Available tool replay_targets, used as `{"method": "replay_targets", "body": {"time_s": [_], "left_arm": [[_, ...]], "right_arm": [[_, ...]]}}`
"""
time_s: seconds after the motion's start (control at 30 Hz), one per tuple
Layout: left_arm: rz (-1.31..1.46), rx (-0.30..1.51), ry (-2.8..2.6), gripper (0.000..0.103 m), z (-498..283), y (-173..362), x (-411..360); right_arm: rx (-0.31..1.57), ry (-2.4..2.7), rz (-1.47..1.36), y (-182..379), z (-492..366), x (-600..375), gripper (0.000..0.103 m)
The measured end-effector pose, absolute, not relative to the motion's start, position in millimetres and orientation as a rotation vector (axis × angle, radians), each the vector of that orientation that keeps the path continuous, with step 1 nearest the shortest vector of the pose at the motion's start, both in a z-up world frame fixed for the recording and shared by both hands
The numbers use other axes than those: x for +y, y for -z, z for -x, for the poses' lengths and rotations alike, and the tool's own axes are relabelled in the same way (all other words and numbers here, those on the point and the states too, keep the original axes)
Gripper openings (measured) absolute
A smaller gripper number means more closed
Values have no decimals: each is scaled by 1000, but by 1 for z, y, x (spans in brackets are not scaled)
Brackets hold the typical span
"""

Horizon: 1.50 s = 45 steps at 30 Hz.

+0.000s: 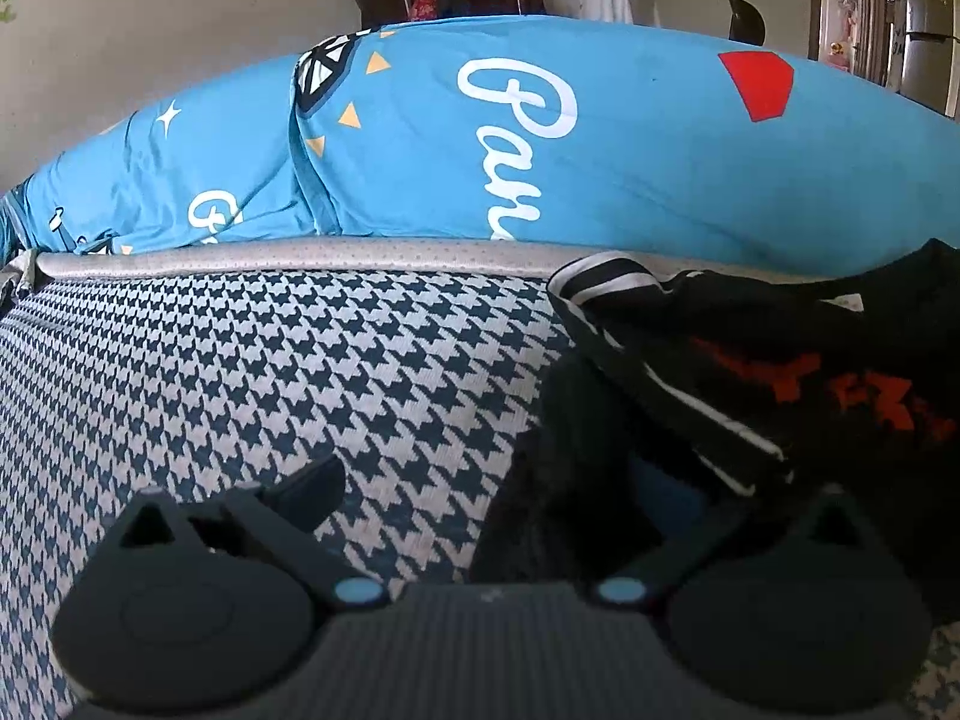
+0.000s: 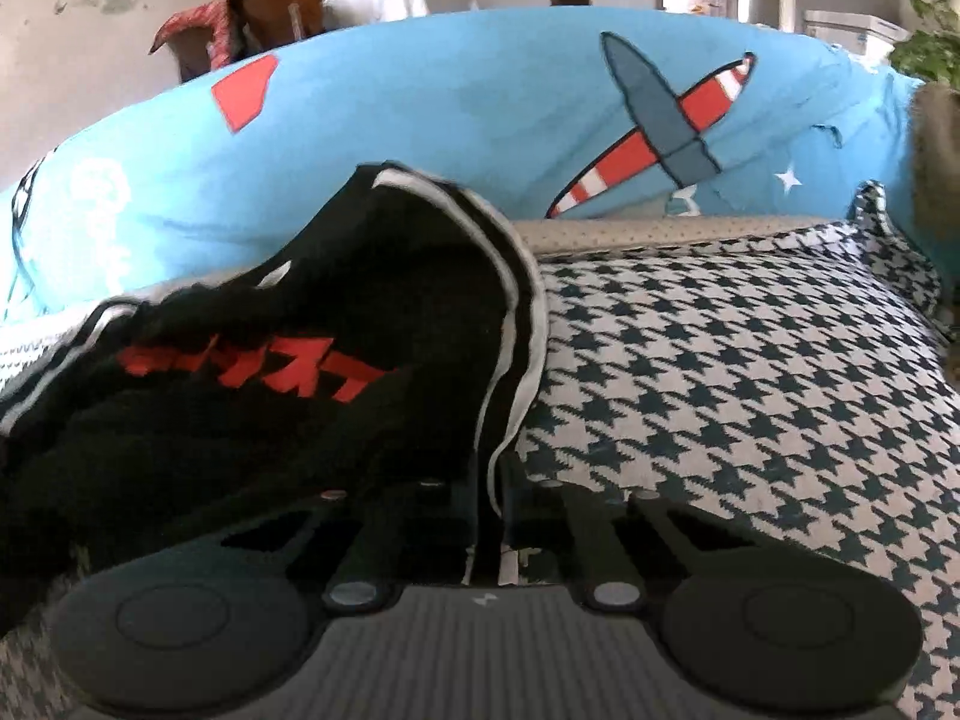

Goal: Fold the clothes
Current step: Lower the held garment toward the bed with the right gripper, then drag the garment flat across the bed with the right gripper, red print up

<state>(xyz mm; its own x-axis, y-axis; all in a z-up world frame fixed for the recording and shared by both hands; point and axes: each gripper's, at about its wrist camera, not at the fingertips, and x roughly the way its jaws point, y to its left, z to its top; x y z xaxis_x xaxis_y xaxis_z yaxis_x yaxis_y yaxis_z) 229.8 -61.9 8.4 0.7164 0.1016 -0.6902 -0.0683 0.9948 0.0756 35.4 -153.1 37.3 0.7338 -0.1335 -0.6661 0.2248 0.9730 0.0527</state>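
Your right hand-held gripper (image 2: 489,516) is closed on the striped edge of the black garment (image 2: 288,372), whose red print is blurred and unreadable. The garment lies bunched on the houndstooth cushion (image 2: 750,372), against its back edge below the blue cartoon-print cover (image 2: 456,120). Your left hand-held gripper (image 1: 498,516) stands wide; its left finger (image 1: 306,495) shows, while the right one is lost in dark cloth.

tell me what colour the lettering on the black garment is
Red, on the black garment with white-striped trim; clearest in the right wrist view.
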Motion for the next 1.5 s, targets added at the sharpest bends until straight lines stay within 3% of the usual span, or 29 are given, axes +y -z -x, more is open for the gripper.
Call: {"method": "replay_targets", "body": {"time_s": [0.33,0.63,0.8,0.87,0.93,1.5], "left_arm": [[-84,744,-155,103,-231,-13,-58],[-49,774,-302,103,-244,-16,-29],[11,796,-418,103,-252,-21,0],[60,798,-440,103,-253,-24,13],[97,802,-426,103,-253,-27,19],[122,750,34,103,-225,-47,-42]], "right_arm": [[549,488,-118,-75,-25,-196,7],[526,551,-150,-79,-23,-206,8],[518,485,-165,-83,-22,-200,16],[518,454,-177,-85,-22,-198,25],[517,423,-189,-87,-22,-196,26],[620,209,-137,-68,-33,-151,26]]}}
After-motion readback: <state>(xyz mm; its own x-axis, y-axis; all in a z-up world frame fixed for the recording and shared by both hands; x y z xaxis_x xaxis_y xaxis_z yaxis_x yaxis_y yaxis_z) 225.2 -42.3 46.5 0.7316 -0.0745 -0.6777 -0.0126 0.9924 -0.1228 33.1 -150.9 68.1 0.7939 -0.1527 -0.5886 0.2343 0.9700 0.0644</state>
